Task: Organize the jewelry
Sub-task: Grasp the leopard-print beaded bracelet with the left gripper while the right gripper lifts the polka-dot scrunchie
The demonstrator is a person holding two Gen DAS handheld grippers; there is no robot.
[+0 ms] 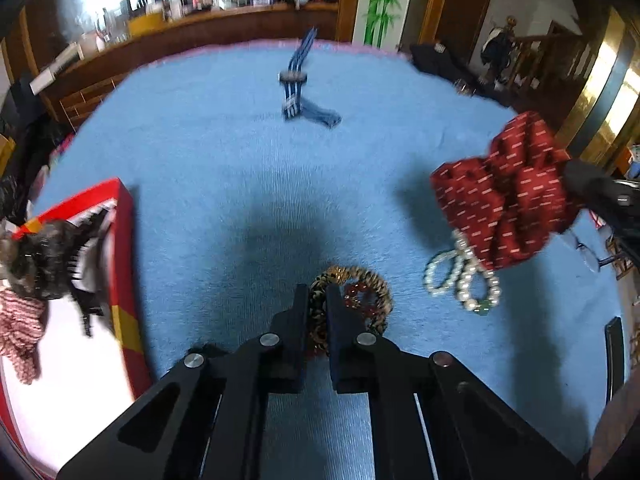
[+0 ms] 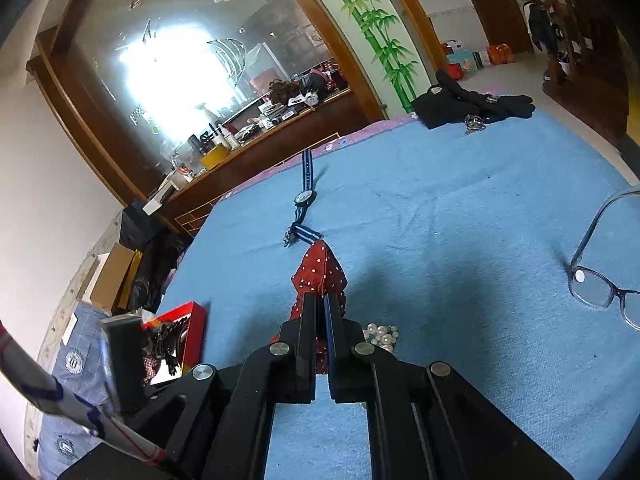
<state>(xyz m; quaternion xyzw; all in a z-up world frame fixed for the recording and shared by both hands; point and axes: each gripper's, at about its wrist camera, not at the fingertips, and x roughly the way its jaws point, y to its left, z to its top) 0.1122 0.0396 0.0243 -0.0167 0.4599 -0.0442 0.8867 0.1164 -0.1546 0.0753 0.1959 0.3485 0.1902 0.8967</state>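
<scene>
A big mirror [image 2: 192,64] with a brown wooden frame hangs on the white wall and shines with bright light. Under it runs a long wooden shelf [image 2: 256,136] full of bottles and boxes. Green bamboo [image 2: 372,28] is painted on the wall beside it. A brown door [image 1: 464,4] stands farther right, near wooden stair rails [image 1: 548,56]. Cardboard boxes [image 2: 112,276] sit on the floor.

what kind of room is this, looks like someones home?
Most likely a lived-in home, perhaps a living or dining room: a round table under a blue cloth, a cluttered wooden sideboard below a big mirror, and a stair railing behind.
</scene>
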